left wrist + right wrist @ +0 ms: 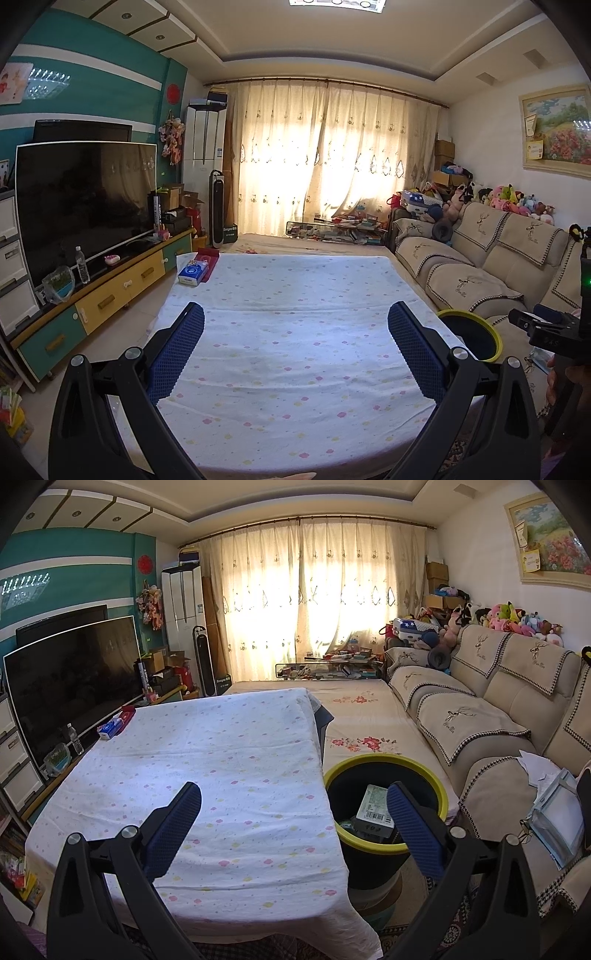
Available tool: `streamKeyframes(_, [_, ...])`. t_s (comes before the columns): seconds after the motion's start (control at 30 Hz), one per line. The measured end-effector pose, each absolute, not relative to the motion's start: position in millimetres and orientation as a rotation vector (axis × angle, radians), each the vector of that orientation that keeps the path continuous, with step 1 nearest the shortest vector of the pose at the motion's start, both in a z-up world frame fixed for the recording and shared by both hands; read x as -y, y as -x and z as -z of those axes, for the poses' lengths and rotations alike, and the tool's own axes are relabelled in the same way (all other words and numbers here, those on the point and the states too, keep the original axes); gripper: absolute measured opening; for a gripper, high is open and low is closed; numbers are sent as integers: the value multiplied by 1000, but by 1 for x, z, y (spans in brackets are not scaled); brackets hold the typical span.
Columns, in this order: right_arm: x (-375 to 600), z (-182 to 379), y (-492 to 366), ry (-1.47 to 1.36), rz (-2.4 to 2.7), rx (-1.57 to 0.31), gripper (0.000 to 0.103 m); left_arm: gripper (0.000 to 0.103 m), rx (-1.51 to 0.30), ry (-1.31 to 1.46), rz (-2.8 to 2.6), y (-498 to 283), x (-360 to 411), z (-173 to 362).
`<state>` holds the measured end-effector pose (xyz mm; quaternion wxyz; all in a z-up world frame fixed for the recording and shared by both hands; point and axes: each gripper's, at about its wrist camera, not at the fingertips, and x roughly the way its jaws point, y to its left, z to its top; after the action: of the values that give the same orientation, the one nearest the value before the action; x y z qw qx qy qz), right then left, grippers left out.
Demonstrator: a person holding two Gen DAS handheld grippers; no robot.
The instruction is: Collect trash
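Both grippers' ribbed blue jaws wide, empty, above dotted cloth (229,760); round yellow-rimmed bin (384,843) beside.

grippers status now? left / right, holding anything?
Left gripper: open, nothing between the fingers, over the tablecloth.
Right gripper: open, nothing held, beside the trash bin.

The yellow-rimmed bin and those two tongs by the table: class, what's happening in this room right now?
A person holds two tongs over a cloth-covered table in a living room. The left tongs and right tongs are both open and empty. The yellow-rimmed bin stands between the table and the sofa, already holding a labelled box. On the table only a tissue pack and a red item lie at the far corner.
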<state>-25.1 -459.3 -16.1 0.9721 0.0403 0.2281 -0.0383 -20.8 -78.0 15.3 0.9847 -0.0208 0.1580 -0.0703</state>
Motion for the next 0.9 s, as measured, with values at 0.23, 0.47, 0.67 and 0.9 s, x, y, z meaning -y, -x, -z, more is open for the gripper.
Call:
streamKeyframes(0.23, [456, 21, 24, -80, 71, -468, 96, 98, -330, 46, 150, 15, 77, -15])
streamKeyframes(0.47, [453, 23, 22, -77, 67, -477, 96, 98, -342, 60, 157, 10, 74, -16])
streamKeyframes(0.67, [454, 24, 20, -78, 64, -487, 96, 98, -331, 107, 208, 4, 68, -13])
streamKeyframes(0.9, [454, 27, 14, -77, 59, -507, 96, 98, -396, 71, 167, -23, 70, -7])
